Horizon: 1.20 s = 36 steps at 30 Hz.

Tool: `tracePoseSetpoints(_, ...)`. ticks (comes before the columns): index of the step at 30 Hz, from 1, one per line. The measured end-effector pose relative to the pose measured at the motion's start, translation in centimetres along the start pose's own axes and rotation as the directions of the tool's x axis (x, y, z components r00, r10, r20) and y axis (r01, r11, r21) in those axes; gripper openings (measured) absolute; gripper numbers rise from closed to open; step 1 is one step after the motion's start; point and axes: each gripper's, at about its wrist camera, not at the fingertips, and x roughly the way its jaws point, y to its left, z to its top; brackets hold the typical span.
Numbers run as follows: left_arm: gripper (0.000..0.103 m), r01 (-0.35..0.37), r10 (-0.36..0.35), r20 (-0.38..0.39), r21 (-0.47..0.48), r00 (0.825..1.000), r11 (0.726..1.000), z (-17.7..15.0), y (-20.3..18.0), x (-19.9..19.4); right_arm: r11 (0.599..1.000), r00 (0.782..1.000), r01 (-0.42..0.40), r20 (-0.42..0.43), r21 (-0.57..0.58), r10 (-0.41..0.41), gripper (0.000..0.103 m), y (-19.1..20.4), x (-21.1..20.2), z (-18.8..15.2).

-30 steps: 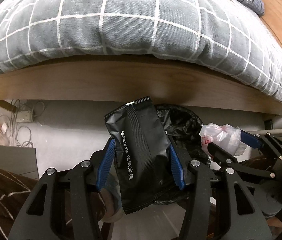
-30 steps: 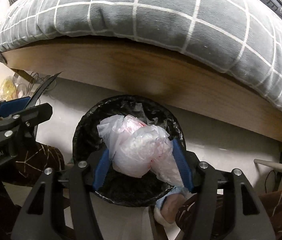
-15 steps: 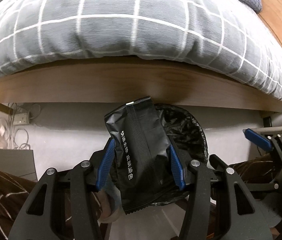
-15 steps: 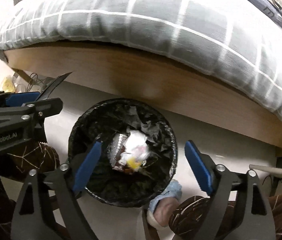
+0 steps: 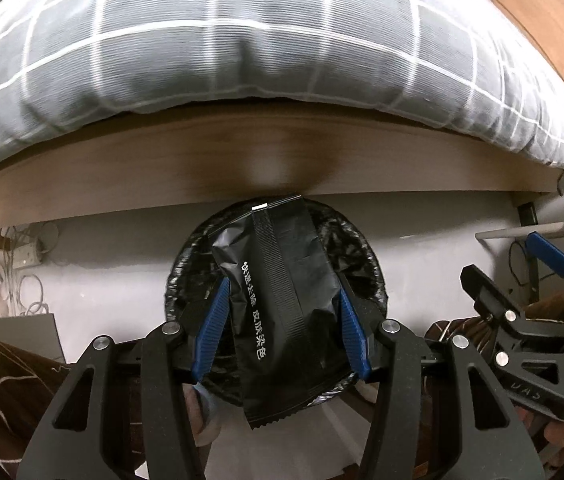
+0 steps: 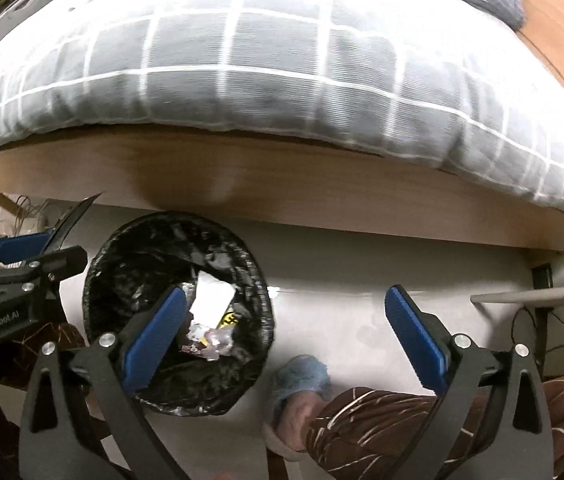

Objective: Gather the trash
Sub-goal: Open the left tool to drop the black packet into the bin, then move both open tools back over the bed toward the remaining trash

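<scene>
Where pale floor (image 6: 341, 280) meets bed (image 5: 262, 60), left tool (image 5: 282, 324) clamps pouch (image 5: 282, 300); right tool (image 6: 282, 332) spread, empty

pouch (image 5: 282, 292): black glossy film, crinkled | bin liner (image 6: 170, 384): thin shiny black plastic, creased | duvet (image 5: 242, 48): soft matt grey checked cloth | bed frame (image 5: 162, 172): smooth wood grain | fingers (image 5: 212, 328): blue ribbed pads, matt black plastic arms | floor (image 6: 341, 312): smooth, glossy
</scene>
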Motion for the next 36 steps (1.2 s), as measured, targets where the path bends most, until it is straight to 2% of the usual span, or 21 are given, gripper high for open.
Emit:
tracePoseSetpoints(9, 0.052, 0.0, 0.0, -0.015, 0.019, 1.0, 1.0, 0.1, -1.1, 0.6, 1.0, 1.0, 0.002, 0.012, 0.03, -0.002, 0.096, -1.0, -0.3, 0.2)
tracePoseSetpoints(16, 0.07, -0.001, 0.001, 0.01, 0.032, 1.0, 0.999, 0.1, -1.4, 0.3, 0.999, 1.0, 0.012, 0.025, 0.032, -0.013, 0.096, -0.9, -0.6, 0.4)
tracePoseSetpoints(22, 0.08, -0.009, 0.008, 0.03, 0.02, 1.0, 1.0, 0.3, -1.3, -0.4, 1.0, 0.999, 0.016, 0.049, 0.027, -0.017, 0.096, -0.7, -1.3, 0.9)
tracePoseSetpoints(28, 0.093, -0.023, 0.022, 0.091, 0.005, 0.996, 1.0, 0.3, -0.7, -2.3, 0.999, 0.997, 0.017, 0.08, 0.037, -0.02, 0.096, -0.8, -2.3, 1.5)
tracePoseSetpoints(36, 0.097, -0.046, 0.05, 0.179, -0.026, 0.982, 0.999, 1.1, 0.6, -4.8, 0.999, 0.987, 0.009, 0.157, 0.049, -0.016, 0.096, -1.0, -4.7, 2.7)
